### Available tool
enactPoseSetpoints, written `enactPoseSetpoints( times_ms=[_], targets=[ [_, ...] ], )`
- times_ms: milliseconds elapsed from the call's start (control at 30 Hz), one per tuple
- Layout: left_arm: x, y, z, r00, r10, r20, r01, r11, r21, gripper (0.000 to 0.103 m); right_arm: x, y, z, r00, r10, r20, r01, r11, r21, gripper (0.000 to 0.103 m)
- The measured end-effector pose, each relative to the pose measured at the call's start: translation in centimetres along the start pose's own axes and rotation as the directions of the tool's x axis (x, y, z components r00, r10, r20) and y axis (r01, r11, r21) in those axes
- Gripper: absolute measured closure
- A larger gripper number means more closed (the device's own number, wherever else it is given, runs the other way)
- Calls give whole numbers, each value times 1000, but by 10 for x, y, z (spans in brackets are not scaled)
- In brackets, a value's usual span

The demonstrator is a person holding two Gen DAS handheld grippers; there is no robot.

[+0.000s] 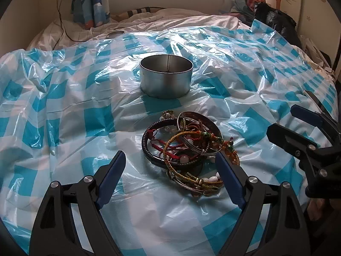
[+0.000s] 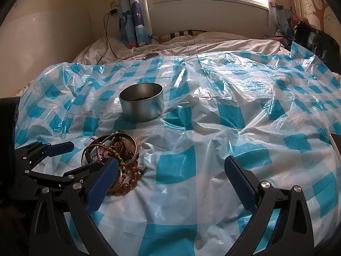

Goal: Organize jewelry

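Sunlit bedroom: a bed under a window, spread with a crinkled blue-and-white checked plastic sheet [image 1: 64, 111]. The landmark is the pile of bracelets [image 1: 187, 149] lying on that sheet.

From the left hand-held gripper [image 1: 170, 177] outward: its blue pads stand wide apart with nothing pressed between them, one pad clear to the left of the pile, the other at the pile's right edge, so the near part of the tangle sits in the gap. The right hand-held gripper [image 2: 170, 181] also stands apart and empty, over bare sheet to the right of the pile, its left finger just beside the amber beads [image 2: 130, 181]. Beyond the pile, apart from it, stands a round metal tin [image 1: 166, 79] with something dark already in its bottom.

By my reading the step in hand is the approach for a pick: the left tool is lined up on the pile but has not gripped. The next move calls for singling out one bangle, likely the dark braided ring [image 1: 149, 147], closing on its rim without dragging the knotted cords along, then lifting it across to the tin.
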State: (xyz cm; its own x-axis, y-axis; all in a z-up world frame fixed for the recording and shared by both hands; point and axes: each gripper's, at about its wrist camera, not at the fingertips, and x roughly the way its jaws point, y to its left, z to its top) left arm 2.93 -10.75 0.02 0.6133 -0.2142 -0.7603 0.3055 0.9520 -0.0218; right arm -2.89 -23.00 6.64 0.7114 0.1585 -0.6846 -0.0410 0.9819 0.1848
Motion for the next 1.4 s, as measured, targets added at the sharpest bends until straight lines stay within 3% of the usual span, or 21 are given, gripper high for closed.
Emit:
enactPoseSetpoints(
  times_ms=[167, 267, 500, 667, 733, 867, 933, 1233, 1333, 1400],
  targets=[
    [-1, 0, 0, 1000, -13, 4, 13, 1000, -8, 22, 0, 0, 0, 1000, -1, -1, 1, 1000, 0, 7],
    [-1, 1, -1, 999, -33, -3, 33, 999, -13, 30, 0, 0, 0, 1000, -1, 0, 1, 1000, 0, 7],
    [2, 9, -6, 994, -100, -33, 98, 994, -45, 68, 1, 0, 0, 1000, 1, 0, -1, 1000, 4, 7],
    [3, 11, -5, 993, -116, -29, 114, 991, -64, 76, 1, 0, 0, 1000, 2, 0, -2, 1000, 5, 7],
    [3, 11, -4, 993, -115, -26, 113, 991, -69, 86, 1, 0, 0, 1000, 2, 1, -2, 1000, 3, 7],
    [1, 15, -3, 994, -110, -21, 108, 991, -79, 89, 1, 0, 0, 1000, 3, -2, -3, 1000, 5, 7],
    [-2, 16, -3, 992, -128, -5, 127, 989, -82, 99, 1, 0, 0, 1000, 3, 0, -3, 1000, 3, 7],
    [-25, 42, 6, 988, -136, 66, 144, 980, -137, 100, 4, 7, 2, 998, 69, -10, -70, 998, -5, 7],
    [-28, 57, 17, 992, -99, 79, 109, 983, -145, 100, 11, 14, 9, 990, 137, -38, -138, 990, -23, 7],
    [-27, 67, 26, 993, -83, 86, 95, 984, -148, 100, 19, 18, 18, 973, 219, -69, -221, 975, -25, 7]
  ],
)
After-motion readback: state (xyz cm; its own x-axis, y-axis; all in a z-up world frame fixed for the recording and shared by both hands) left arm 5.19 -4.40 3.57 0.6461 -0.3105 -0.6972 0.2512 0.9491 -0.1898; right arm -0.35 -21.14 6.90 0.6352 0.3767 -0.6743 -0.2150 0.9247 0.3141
